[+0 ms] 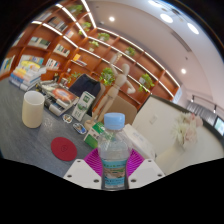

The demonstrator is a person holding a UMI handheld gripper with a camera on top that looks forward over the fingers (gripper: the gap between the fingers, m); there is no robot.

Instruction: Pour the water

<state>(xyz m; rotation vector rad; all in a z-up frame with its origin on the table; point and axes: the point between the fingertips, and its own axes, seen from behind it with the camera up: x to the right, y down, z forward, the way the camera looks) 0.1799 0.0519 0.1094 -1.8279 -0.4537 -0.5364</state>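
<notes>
Water bottle (113, 152) clamped upright between gripper (113, 170) fingers.

Bottle blocks the way between the fingers

The gap between the pink pads (92, 160) is filled by a water bottle (114, 152). Bare table (40, 140) is seen beyond, bounded by a red coaster (64, 148), a white cup (33, 108) and clutter behind.

A red round coaster (64, 148) lies on the white table (40, 140). Beyond the coaster, farther across the table, lies a small green-printed box (84, 104). Past that box a person (121, 80) stands, and behind the person wooden wall shelves (60, 40) carry potted plants. Flowers (188, 128) show well off to the coaster's right.
</notes>
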